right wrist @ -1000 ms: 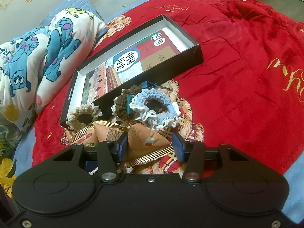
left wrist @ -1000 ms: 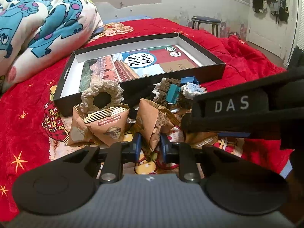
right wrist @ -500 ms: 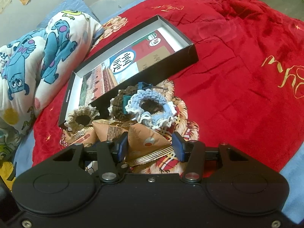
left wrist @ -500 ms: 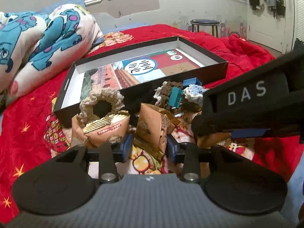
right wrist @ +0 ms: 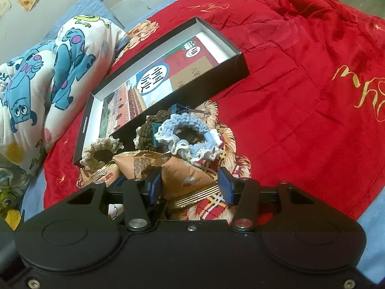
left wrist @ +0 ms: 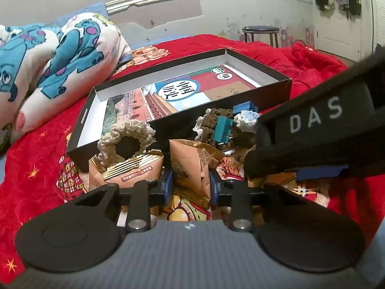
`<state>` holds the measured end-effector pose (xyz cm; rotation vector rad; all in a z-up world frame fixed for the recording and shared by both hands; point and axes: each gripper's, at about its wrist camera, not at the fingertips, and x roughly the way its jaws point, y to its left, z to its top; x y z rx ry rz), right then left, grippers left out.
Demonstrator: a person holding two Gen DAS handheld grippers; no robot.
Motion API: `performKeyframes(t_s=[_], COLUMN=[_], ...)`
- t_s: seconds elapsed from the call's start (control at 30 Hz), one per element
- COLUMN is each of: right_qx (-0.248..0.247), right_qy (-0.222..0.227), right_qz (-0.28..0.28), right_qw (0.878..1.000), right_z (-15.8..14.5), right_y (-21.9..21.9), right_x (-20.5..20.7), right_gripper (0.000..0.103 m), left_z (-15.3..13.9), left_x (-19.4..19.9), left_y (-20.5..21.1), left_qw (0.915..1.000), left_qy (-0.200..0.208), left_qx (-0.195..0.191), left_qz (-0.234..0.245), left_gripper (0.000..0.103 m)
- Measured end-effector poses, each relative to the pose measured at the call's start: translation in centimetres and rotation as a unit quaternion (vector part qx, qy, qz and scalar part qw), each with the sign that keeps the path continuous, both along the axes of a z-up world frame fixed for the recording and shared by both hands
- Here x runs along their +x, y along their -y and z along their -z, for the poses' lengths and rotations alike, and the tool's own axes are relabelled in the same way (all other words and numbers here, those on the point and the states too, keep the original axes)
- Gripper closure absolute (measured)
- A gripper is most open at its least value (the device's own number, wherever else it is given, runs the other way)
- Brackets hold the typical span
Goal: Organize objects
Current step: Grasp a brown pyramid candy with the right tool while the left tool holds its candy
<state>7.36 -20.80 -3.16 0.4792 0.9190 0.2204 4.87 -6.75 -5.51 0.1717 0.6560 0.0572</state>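
1. Snack packets, peach with gold-ribbed seams, lie on the red bed before the black box.
2. Left tool, jaws just closing, pinches one packet.
3. Right tool grips another packet; "DAS" marks its body.

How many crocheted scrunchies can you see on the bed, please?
3. The beige scrunchie sits by the box's near corner; the brown scrunchie is right of it; the blue scrunchie overlaps the brown one. Others may hide under the pile.

dim indoor light, fisheye warp, perhaps soft
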Motion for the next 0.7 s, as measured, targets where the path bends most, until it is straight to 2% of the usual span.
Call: performKeyframes(t_s=[0.13,0.47,0.7], right_qx=[0.003,0.009,0.035], right_qy=[-0.001,0.007,0.010], right_qz=[0.002,0.005,0.001], right_qw=[1.000,1.000,0.999], right_z=[-0.1,-0.6,-0.6], right_y=[0.1,0.3,0.3], right_x=[-0.1,-0.8,-0.6], right_gripper=[0.056,0.056,0.056], left_z=[-0.4,-1.4,-1.9], left_x=[-0.1,-1.2,-1.8], left_y=[-0.6,-0.6,-1.2], left_qw=[0.9998,0.9995,0.9989], left_qy=[-0.007,-0.007,-0.001], left_qx=[-0.019,-0.029,-0.047], left_qz=[-0.007,-0.009,-0.011], left_gripper=[0.069,0.070,0.070])
